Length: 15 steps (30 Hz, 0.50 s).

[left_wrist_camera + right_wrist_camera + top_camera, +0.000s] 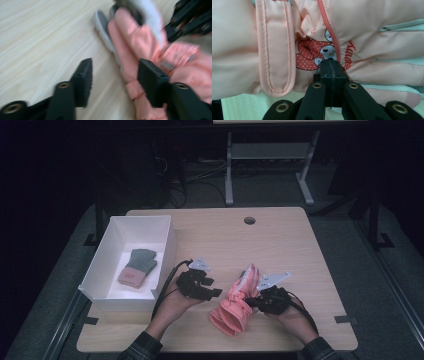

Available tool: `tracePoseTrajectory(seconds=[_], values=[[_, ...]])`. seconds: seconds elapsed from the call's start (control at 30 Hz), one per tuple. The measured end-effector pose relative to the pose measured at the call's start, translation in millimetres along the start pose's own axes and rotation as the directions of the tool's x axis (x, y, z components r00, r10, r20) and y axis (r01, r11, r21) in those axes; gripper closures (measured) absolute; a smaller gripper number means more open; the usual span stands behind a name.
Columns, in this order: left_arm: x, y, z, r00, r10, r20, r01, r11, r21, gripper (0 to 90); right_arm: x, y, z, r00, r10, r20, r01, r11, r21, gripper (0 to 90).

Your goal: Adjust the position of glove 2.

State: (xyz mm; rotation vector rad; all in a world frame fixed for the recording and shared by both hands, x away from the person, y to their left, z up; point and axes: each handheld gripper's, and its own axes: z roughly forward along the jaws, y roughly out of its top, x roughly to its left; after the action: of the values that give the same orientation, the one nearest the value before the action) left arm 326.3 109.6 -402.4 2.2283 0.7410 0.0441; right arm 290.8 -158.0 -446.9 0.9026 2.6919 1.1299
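A pink padded glove (235, 302) with a cartoon print lies on the wooden table (280, 245) near its front edge, cuff toward the person. My right gripper (251, 301) comes in from the glove's right side. In the right gripper view its jaws (332, 65) are shut together, pinching the fabric of the glove (374, 32) by the print. My left gripper (216, 292) hovers just left of the glove. Its jaws (113, 72) stand open over bare wood, and the right fingertip (150, 75) overlaps the glove's (130, 42) edge without gripping it.
A white open box (167, 247) stands at the table's left, holding a grey and pink knit glove (137, 266). A round cable hole (249, 220) sits near the far edge. Bare wood stretches behind and right of the grippers.
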Motion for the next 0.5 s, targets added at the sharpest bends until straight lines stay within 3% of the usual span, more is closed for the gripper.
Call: tracePoseTrajectory(seconds=[0.03, 0.1, 0.2, 0.5], values=[[-1.4, 2.8, 0.0, 0.9997, -0.013, 0.021, 0.014, 0.9998, -0.016, 40.5, -0.3, -0.1, 0.2, 1.0, -0.007, 0.002, 0.007, 1.0, -0.001, 90.0], [-4.3, 8.8, 1.3, 0.9988, -0.001, 0.049, 0.003, 0.9996, -0.029, 34.2, -0.4, -0.1, 0.5, 1.0, -0.009, 0.002, 0.009, 1.0, -0.002, 90.0], [-10.0, 18.2, 7.6, 0.998, 0.026, 0.058, -0.024, 0.9992, -0.033, 27.6, 0.1, 0.0, 0.4, 1.0, -0.006, 0.003, 0.006, 1.0, -0.001, 90.0], [-17.8, 33.6, 37.4, 0.9947, 0.05, 0.09, -0.05, 0.9987, 0.003, 20.6, 0.2, -0.4, 0.3, 1.0, -0.003, 0.001, 0.003, 1.0, -0.005, 90.0]])
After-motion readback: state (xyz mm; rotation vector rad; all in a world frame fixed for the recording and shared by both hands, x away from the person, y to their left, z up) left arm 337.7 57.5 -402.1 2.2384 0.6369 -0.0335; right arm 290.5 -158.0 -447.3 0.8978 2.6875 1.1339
